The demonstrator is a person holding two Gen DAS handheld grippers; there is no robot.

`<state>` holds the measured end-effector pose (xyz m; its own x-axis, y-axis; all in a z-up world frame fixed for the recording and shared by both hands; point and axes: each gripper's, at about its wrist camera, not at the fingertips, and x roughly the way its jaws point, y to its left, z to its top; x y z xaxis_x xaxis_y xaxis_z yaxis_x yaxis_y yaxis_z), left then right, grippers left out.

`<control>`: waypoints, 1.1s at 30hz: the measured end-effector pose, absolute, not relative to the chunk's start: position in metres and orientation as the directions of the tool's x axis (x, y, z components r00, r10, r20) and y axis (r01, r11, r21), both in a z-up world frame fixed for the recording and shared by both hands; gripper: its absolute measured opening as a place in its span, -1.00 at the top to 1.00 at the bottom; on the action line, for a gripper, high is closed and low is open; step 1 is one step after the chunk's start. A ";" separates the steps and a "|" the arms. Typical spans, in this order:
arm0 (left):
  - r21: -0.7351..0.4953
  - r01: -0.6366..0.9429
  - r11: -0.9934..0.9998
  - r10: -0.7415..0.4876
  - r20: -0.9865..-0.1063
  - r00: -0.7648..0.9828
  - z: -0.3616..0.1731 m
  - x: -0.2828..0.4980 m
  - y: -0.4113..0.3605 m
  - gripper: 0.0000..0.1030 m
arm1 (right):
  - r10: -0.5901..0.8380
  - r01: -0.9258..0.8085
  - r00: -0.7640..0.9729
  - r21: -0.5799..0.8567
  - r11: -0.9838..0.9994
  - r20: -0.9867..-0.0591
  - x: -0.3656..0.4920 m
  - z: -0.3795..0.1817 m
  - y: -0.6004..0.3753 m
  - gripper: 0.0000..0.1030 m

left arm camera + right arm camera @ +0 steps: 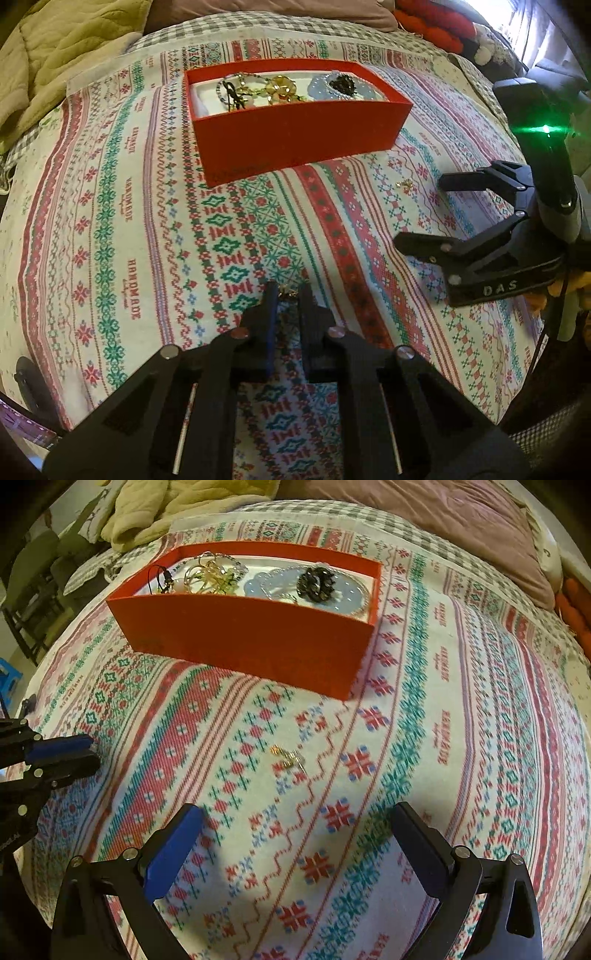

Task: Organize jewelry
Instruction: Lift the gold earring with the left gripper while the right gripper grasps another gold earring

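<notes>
A red box [295, 140] stands on the patterned cloth and holds gold chains [258, 90], a black cord and a black beaded piece [342, 85] on a pale blue dish. The box also shows in the right wrist view [251, 642]. My left gripper [289, 295] is nearly shut on a small gold piece [287, 294] low over the cloth; it also shows in the right wrist view [94, 755]. My right gripper [297, 834] is open and empty, just behind small gold earrings [288, 758] lying on the cloth. In the left wrist view the right gripper [417, 210] sits right of the earrings [406, 184].
The patterned cloth [110, 221] covers a bed. A yellow-green quilt [55, 55] lies at the back left, a mauve pillow [461, 528] at the back, red knitted items [432, 26] at the far right. A blue stool [9, 679] stands off the bed's left.
</notes>
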<state>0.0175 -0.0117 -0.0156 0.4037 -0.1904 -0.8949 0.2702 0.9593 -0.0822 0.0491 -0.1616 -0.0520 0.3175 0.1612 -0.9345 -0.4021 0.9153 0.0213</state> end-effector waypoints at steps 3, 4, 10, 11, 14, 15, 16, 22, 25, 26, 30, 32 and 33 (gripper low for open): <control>-0.085 0.265 0.961 -0.191 -0.893 0.407 -0.015 0.017 -0.010 0.76 | 0.177 -0.421 0.320 0.028 0.906 -0.931 0.053 -0.047 -0.155 -0.54; -0.086 0.261 0.961 -0.190 -0.893 0.407 -0.015 0.017 -0.010 0.76 | 0.180 -0.428 0.319 0.028 0.903 -0.930 0.054 -0.046 -0.153 -0.41; -0.103 0.230 0.968 -0.191 -0.895 0.403 -0.014 0.022 -0.006 0.76 | 0.200 -0.465 0.301 0.039 0.885 -0.933 0.065 -0.042 -0.141 0.23; -0.104 0.229 0.968 -0.192 -0.895 0.404 -0.013 0.022 -0.005 0.76 | 0.198 -0.462 0.302 0.038 0.886 -0.933 0.068 -0.042 -0.140 0.28; -0.108 0.230 0.967 -0.196 -0.893 0.406 -0.011 0.023 -0.004 0.76 | 0.188 -0.464 0.305 0.027 0.886 -0.934 0.073 -0.041 -0.137 0.39; -0.108 0.229 0.967 -0.196 -0.892 0.407 -0.011 0.022 -0.004 0.76 | 0.189 -0.465 0.304 0.027 0.885 -0.934 0.073 -0.041 -0.137 0.44; -0.109 0.227 0.968 -0.196 -0.893 0.406 -0.010 0.022 -0.003 0.76 | 0.189 -0.467 0.303 0.027 0.884 -0.934 0.071 -0.042 -0.136 0.50; -0.114 0.208 0.971 -0.192 -0.895 0.403 -0.011 0.024 0.003 0.76 | 0.188 -0.478 0.296 0.025 0.878 -0.936 0.072 -0.044 -0.129 0.67; -0.117 0.202 0.972 -0.191 -0.895 0.404 -0.011 0.025 0.005 0.76 | 0.189 -0.480 0.294 0.026 0.877 -0.937 0.070 -0.044 -0.130 0.74; -0.117 0.201 0.973 -0.191 -0.895 0.404 -0.010 0.025 0.005 0.76 | 0.188 -0.478 0.294 0.027 0.878 -0.937 0.071 -0.044 -0.132 0.77; -0.120 0.198 0.973 -0.192 -0.894 0.405 -0.010 0.026 0.004 0.76 | 0.196 -0.457 0.289 0.045 0.888 -0.937 0.070 -0.040 -0.140 0.80; -0.122 0.198 0.973 -0.195 -0.892 0.408 -0.008 0.027 0.005 0.76 | 0.206 -0.444 0.290 0.060 0.894 -0.935 0.071 -0.035 -0.144 0.80; -0.123 0.198 0.972 -0.196 -0.891 0.411 -0.007 0.027 0.004 0.76 | 0.220 -0.436 0.290 0.076 0.897 -0.931 0.072 -0.031 -0.146 0.80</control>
